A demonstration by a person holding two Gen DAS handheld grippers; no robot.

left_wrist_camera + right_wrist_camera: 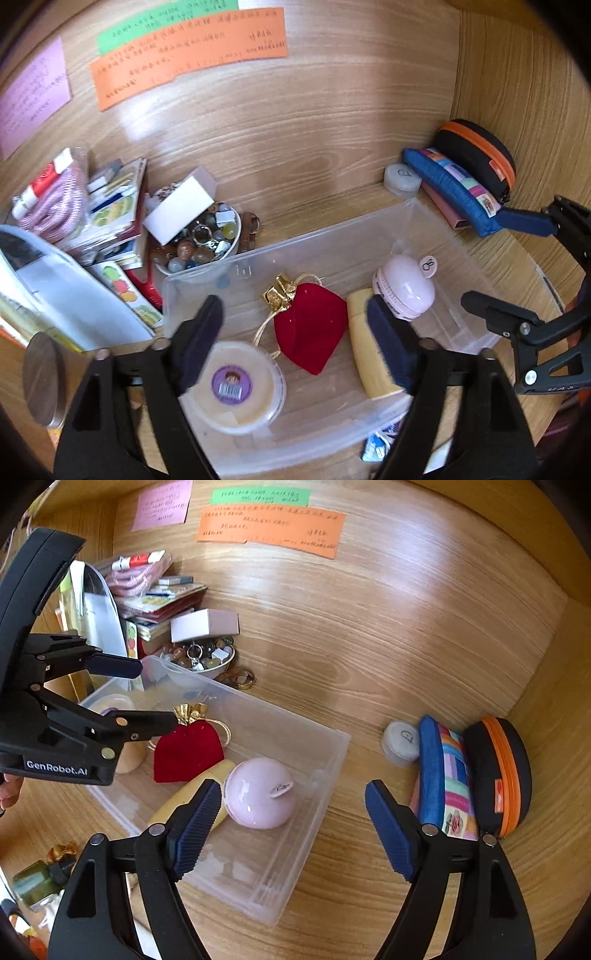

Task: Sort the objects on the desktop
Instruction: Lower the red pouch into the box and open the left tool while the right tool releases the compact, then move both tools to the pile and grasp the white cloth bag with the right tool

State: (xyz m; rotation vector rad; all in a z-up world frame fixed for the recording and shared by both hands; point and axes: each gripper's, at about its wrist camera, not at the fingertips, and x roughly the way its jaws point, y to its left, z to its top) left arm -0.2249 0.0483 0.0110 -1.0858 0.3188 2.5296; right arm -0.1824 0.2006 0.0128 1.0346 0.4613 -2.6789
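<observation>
Bin [325, 760] already collects red pouch [188, 751], pink case [258, 794], round tub [236, 384]; left gripper [295, 343] and right gripper [291, 827] both spread, empty; blue pouch [439, 775] likely next.

A home desk nook is suggested: a light wood-grain desktop [369, 657] is enclosed by wooden walls, handwritten coloured paper notes [269, 528] are stuck on, and stacked booklets [114, 218] are piled at its left edge.

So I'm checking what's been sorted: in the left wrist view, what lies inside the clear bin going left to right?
Round tub with the purple label → red velvet pouch → yellow bar → pink round case, all inside the clear bin.
</observation>
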